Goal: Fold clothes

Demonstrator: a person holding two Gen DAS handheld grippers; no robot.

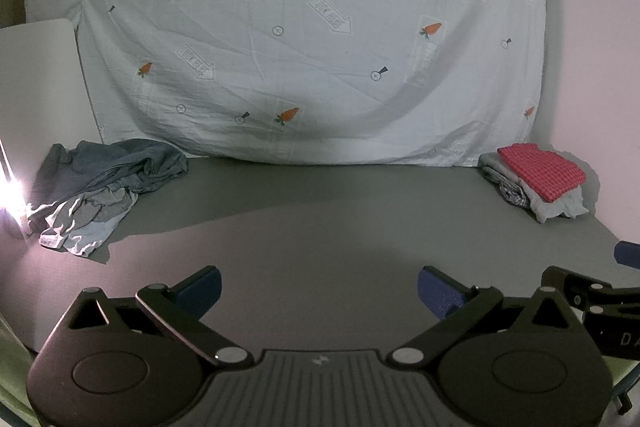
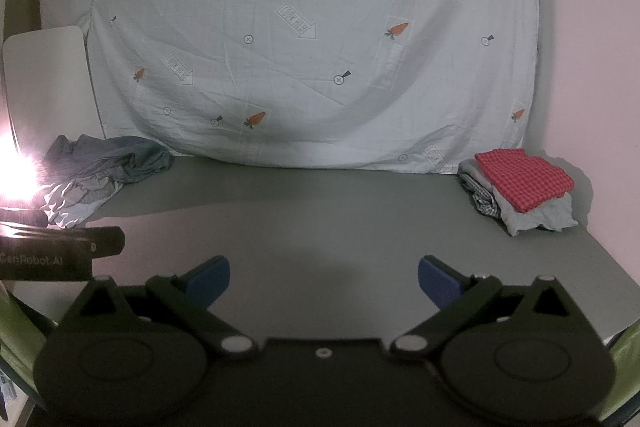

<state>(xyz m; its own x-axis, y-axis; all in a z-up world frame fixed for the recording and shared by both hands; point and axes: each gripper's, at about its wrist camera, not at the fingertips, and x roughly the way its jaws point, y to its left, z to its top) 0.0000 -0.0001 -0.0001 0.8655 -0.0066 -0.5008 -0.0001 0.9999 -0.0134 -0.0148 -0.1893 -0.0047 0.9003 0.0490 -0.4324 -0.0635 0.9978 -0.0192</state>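
Item: left gripper (image 1: 319, 287), right gripper (image 2: 324, 279), both gaping wide, holding nothing. We are hovering low-centre over grey table (image 1: 320, 211). Crumpled clothes (image 1: 104, 187) lying mid-left; folded stack (image 1: 540, 179) mid-right (red check on top). We judge: between garments; next, reaching for crumpled heap.

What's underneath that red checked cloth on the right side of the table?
The red checked cloth tops a stack: grey folded clothes and a dark-and-white checked piece peek out beneath. How many more pieces lie covered, I cannot tell.
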